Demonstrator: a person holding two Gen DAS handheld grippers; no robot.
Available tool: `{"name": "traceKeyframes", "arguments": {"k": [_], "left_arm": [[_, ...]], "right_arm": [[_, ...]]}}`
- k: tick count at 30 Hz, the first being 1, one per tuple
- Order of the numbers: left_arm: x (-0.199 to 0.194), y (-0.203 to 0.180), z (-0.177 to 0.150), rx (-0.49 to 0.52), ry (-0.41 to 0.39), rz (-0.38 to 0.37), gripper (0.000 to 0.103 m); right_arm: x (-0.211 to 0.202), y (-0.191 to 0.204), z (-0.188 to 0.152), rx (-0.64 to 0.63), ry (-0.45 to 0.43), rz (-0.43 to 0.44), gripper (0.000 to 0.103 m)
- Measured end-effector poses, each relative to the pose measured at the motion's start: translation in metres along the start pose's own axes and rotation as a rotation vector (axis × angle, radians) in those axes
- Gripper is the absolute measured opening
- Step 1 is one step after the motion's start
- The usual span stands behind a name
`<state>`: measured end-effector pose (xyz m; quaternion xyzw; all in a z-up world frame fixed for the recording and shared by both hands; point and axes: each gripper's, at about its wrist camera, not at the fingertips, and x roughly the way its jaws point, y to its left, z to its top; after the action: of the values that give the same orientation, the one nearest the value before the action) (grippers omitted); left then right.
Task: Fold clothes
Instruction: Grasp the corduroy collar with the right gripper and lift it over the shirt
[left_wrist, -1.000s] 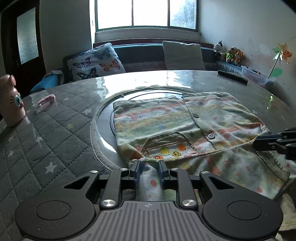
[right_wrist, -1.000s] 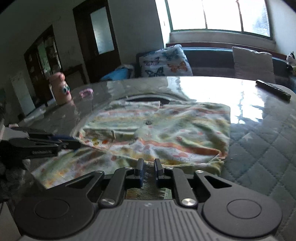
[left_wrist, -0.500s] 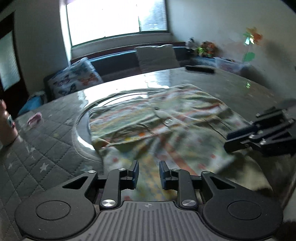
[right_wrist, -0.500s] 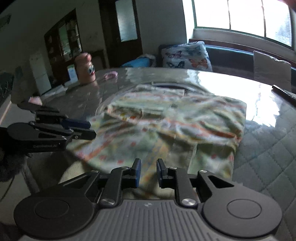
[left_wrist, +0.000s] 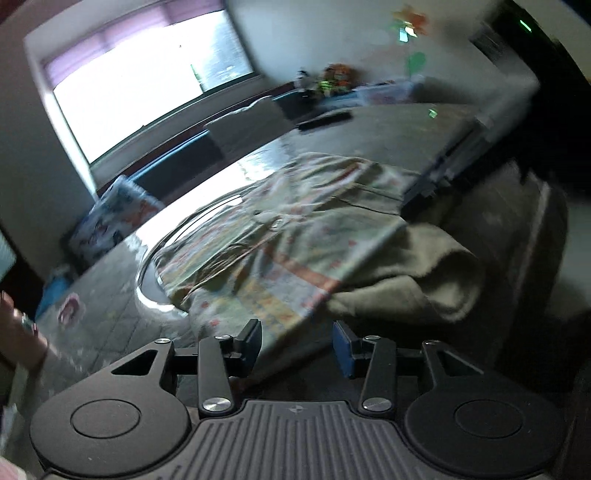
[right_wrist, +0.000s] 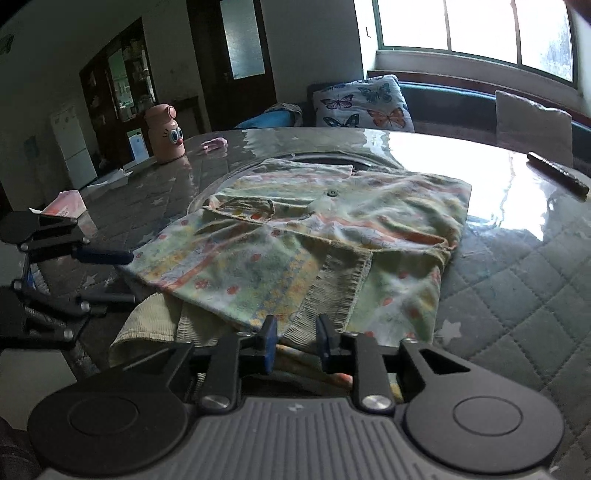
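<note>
Round quilted table (right_wrist: 517, 295) carries a patterned garment (right_wrist: 295, 236), pink bottle (right_wrist: 167, 133), and dark remote (right_wrist: 557, 178) lying apart.

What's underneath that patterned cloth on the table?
Under the patterned garment a plain beige layer of cloth sticks out at the near edge, and a round glass turntable rim shows beyond it. What lies under its middle is covered.

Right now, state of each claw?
Left claw: open, has just been opening, let go of the garment.
Right claw: open, has just been opening, garment hem between its jaws but not pinched.
</note>
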<state>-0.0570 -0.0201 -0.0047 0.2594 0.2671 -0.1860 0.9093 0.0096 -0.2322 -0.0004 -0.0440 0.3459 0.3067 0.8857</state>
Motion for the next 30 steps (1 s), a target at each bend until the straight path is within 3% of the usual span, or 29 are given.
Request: {"name": "traceKeyframes", "arguments": {"k": [3, 5, 8, 10, 12, 14, 17, 21, 26, 29, 30], "left_arm": [[0.001, -0.013, -0.001, 0.066, -0.024, -0.016, 0.046], [0.004, -0.019, 0.000, 0.099, -0.040, -0.029, 0.046], [0.006, -0.024, 0.002, 0.124, -0.063, -0.041, 0.046], [0.008, -0.024, 0.005, 0.124, -0.082, -0.045, 0.046], [0.011, -0.022, 0.009, 0.103, -0.098, -0.057, 0.038], [0.013, -0.019, 0.014, 0.070, -0.109, -0.072, 0.021], [0.016, -0.009, 0.022, -0.003, -0.118, -0.074, 0.012], [0.020, 0.010, 0.034, -0.130, -0.120, -0.085, 0.010], [0.028, 0.025, 0.046, -0.214, -0.118, -0.100, 0.010], [0.028, 0.029, 0.047, -0.231, -0.116, -0.103, 0.010], [0.027, 0.030, 0.045, -0.231, -0.113, -0.105, 0.010]], "right_arm": [[-0.007, 0.001, 0.000, -0.026, -0.005, -0.009, 0.038], [-0.012, 0.002, -0.001, -0.047, -0.006, -0.017, 0.039], [-0.020, 0.002, -0.004, -0.076, -0.006, -0.026, 0.050], [-0.024, 0.002, -0.007, -0.103, -0.002, -0.034, 0.052], [-0.028, 0.003, -0.010, -0.132, 0.005, -0.039, 0.055], [-0.030, 0.005, -0.013, -0.159, 0.010, -0.041, 0.060], [-0.034, 0.010, -0.017, -0.210, 0.013, -0.030, 0.062], [-0.032, 0.021, -0.019, -0.276, -0.007, -0.008, 0.070], [-0.017, 0.034, -0.013, -0.317, -0.046, -0.006, 0.068], [-0.004, 0.034, -0.006, -0.284, -0.038, 0.010, 0.055], [-0.001, 0.033, -0.003, -0.270, -0.034, 0.022, 0.042]]}}
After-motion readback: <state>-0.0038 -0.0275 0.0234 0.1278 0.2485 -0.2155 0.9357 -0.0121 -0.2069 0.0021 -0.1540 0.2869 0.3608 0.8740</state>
